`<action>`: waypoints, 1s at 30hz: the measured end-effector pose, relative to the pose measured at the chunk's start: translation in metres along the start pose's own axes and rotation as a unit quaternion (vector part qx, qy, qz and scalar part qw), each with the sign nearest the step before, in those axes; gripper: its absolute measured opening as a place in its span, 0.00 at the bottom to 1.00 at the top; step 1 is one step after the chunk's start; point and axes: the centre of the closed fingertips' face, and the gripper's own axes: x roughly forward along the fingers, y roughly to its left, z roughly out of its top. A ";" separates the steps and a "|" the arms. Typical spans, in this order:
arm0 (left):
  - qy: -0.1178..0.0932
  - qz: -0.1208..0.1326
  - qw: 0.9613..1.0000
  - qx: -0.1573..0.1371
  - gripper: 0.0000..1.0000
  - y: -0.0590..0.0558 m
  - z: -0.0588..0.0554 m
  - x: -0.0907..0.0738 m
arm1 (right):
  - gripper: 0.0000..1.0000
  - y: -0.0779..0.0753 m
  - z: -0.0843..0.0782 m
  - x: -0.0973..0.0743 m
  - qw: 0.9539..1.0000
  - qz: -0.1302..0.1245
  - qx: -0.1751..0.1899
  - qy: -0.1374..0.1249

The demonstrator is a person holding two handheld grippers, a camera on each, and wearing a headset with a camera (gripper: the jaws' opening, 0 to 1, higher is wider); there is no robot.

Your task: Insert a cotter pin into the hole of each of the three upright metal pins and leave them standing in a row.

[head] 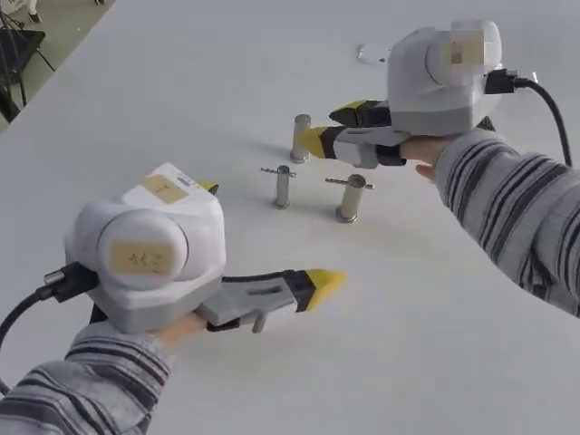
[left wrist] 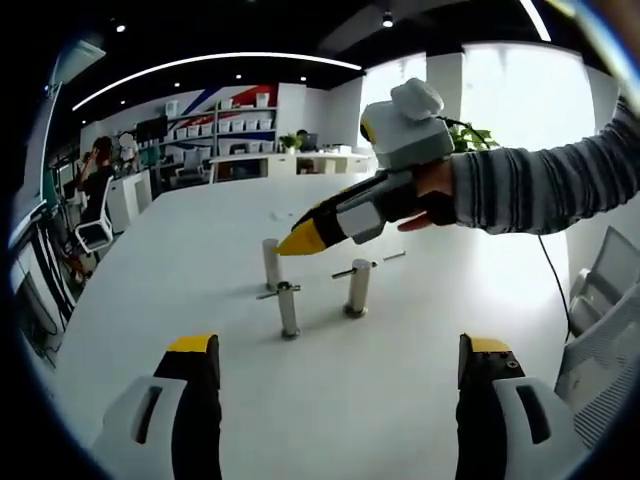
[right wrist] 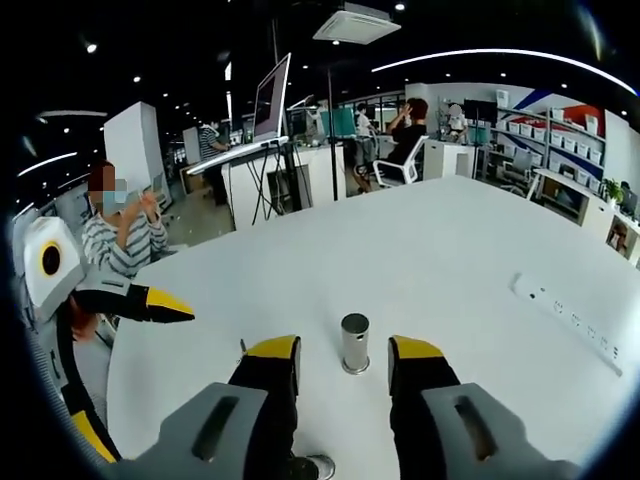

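White workbench point(head: 453, 362), open office behind | upright steel middle pin point(head: 283, 188) and right-hand pin point(head: 350, 201) carry wire cotter pins point(head: 349, 181) | far bare steel pin point(right wrist: 354, 343) stands just ahead of the right gripper point(right wrist: 345, 347), framed by its moderately parted, empty jaws | left gripper point(left wrist: 340, 345) wide, empty, nearer the person | step: third pin, judged | next: needs a cotter pin fetched and lined up with the hole

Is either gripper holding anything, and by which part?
Nothing is held. The left gripper is open and empty; right gripper open, jaws flanking an upright metal pin without touching it.
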 end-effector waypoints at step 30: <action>0.003 -0.010 1.000 -0.010 0.98 -0.005 -0.006 0.003 | 0.08 -0.002 -0.017 0.036 0.999 0.000 -0.023 0.034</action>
